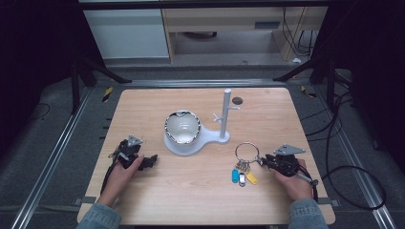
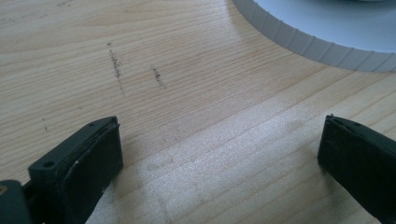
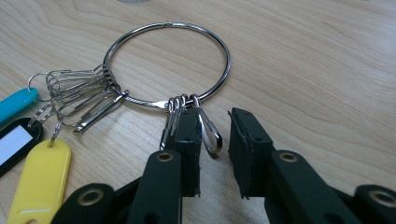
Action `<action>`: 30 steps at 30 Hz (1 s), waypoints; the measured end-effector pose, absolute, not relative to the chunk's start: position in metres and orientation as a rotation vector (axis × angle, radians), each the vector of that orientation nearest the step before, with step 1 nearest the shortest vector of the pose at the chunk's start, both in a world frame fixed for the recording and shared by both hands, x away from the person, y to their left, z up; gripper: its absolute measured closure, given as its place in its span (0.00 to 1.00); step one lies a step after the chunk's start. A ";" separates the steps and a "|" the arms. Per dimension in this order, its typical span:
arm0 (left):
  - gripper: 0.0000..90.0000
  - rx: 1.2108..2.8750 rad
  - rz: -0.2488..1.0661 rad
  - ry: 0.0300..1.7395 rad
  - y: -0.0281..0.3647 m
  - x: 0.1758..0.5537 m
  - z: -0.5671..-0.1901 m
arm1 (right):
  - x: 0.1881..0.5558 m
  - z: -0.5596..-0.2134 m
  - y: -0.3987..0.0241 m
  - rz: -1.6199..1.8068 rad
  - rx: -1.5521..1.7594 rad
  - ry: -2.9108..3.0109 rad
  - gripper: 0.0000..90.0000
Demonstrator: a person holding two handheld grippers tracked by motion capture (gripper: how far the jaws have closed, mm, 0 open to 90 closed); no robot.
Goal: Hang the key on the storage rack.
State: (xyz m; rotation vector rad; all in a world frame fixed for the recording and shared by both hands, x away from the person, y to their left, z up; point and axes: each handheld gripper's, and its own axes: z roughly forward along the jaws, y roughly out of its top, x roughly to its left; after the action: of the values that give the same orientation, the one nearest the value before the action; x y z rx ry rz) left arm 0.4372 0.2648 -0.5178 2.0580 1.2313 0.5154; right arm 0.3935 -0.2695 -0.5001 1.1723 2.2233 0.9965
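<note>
While the pale wooden bench [image 1: 200, 191] carries everything, my white ribbed stand with its upright peg post [image 1: 224, 117] sits mid-bench, a shiny round bowl [image 1: 182, 127] on its base. My left gripper [image 2: 219, 154] rests near the left edge, jaws wide apart over bare wood. My right gripper [image 3: 215, 140], near the right edge, stands narrowly open around a clip on the large steel key ring [image 3: 205, 46], beside blue, black and yellow tags [image 3: 39, 182].
</note>
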 end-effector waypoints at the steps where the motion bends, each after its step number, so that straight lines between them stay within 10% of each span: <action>1: 0.00 2.058 0.515 1.231 0.265 0.437 -0.518 | 0.394 -0.501 -0.269 0.995 1.168 2.231 0.84; 30: 0.00 2.059 0.515 1.230 0.265 0.437 -0.518 | 0.394 -0.491 -0.271 1.094 1.215 2.193 0.99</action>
State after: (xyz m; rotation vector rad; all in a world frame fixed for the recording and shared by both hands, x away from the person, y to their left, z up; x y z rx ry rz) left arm 0.4372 0.2647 -0.5178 2.0586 1.2296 0.5147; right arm 0.3944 -0.2712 -0.4914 1.2153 2.1931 1.0936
